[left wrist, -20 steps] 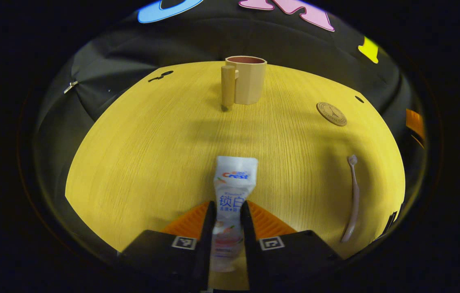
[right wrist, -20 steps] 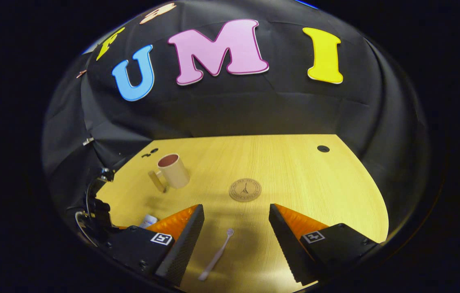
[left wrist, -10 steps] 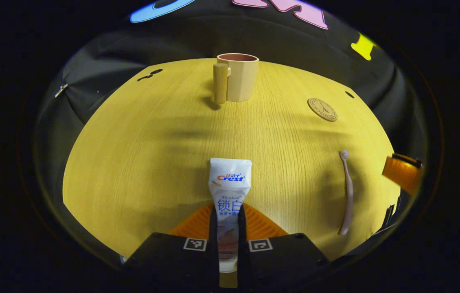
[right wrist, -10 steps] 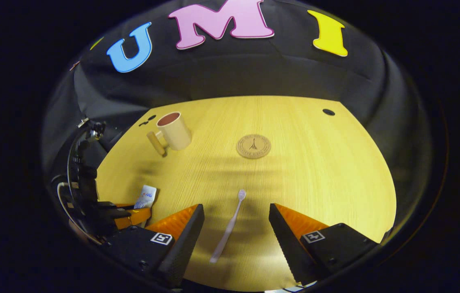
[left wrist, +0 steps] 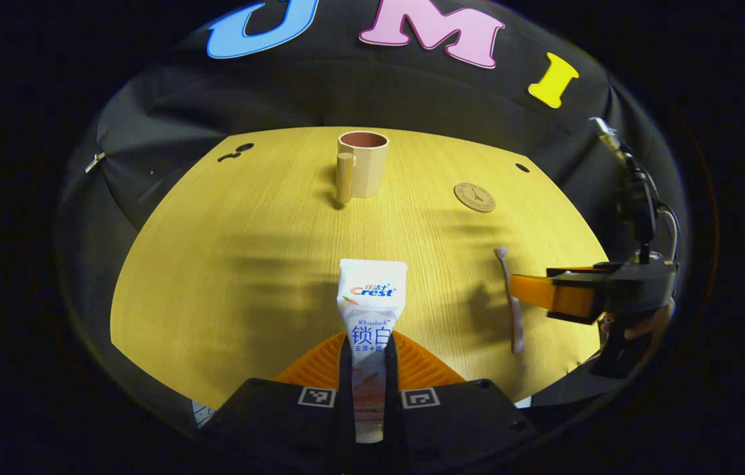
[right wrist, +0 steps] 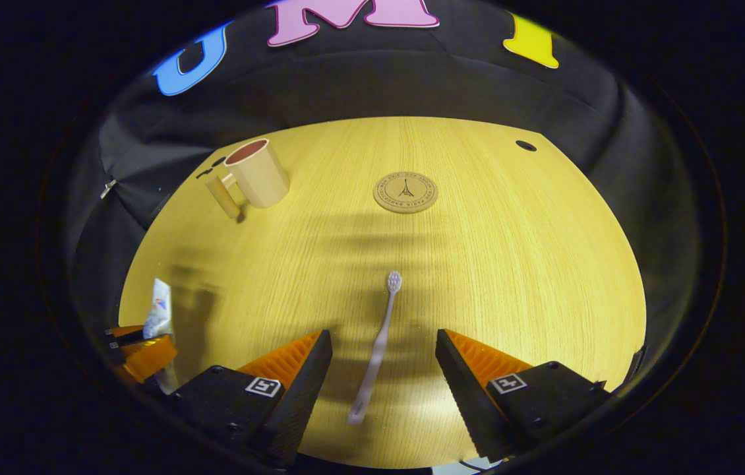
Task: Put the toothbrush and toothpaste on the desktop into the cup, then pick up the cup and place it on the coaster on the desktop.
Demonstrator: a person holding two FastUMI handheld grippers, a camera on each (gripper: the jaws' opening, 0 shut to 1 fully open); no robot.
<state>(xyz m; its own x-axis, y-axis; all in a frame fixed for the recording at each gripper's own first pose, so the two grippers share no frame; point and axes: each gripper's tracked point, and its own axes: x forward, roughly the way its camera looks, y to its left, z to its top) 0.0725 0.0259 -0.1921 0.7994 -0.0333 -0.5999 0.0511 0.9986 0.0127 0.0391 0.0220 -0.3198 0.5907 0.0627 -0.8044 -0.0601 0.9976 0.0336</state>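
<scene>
Black cloth was hung behind the wooden desktop (right wrist: 511,264). The toothpaste (left wrist: 371,310) was clamped between both fingers of the left gripper (left wrist: 370,369), above the near edge. The right gripper (right wrist: 382,376) was spread wide, its fingers on either side of the toothbrush (right wrist: 378,346) lying flat on the wood. Farther back, the cup (right wrist: 254,175) stood upright, well apart from the coaster (right wrist: 405,192).
</scene>
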